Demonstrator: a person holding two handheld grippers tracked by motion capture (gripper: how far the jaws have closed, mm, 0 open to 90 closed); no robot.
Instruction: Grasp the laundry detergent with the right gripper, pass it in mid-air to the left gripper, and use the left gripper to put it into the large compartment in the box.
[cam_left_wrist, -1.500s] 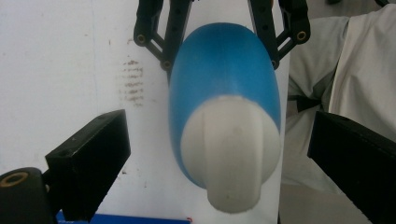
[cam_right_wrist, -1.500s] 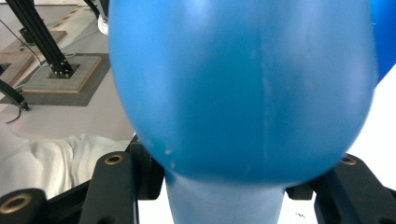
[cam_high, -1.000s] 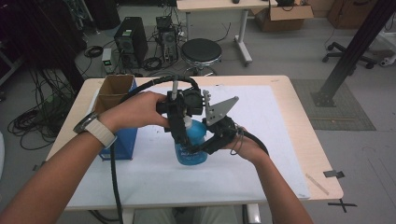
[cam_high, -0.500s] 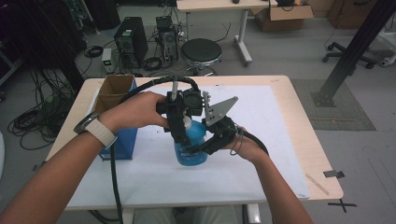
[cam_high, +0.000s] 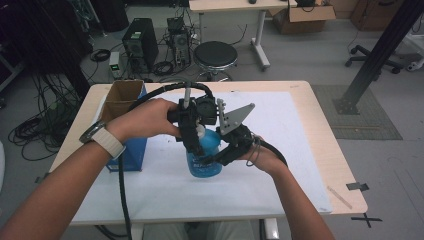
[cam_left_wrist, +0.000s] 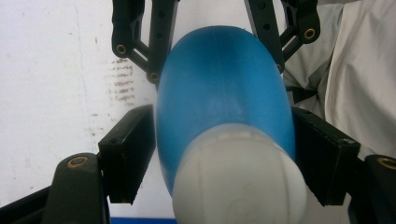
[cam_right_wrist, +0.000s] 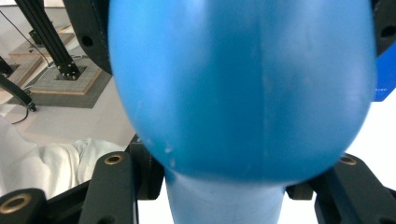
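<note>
1. One blue bottle (cam_high: 204, 157) stands upright on the white table (cam_high: 280, 150).
2. Two grippers: left gripper (cam_left_wrist: 224, 154) clamped beside its white cap (cam_left_wrist: 240, 182); right gripper (cam_right_wrist: 224, 182) clamped on its body.
3. One blue box (cam_high: 125, 150) stands near.

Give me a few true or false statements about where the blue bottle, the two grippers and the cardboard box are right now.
1. The blue bottle stands upright on the table. True.
2. The left gripper sits at the bottle's white cap. True.
3. The right gripper lies open on the table, away from the bottle. False: it is closed around the bottle.
4. The cardboard box is to the right of the bottle. False: it is left of it.
</note>
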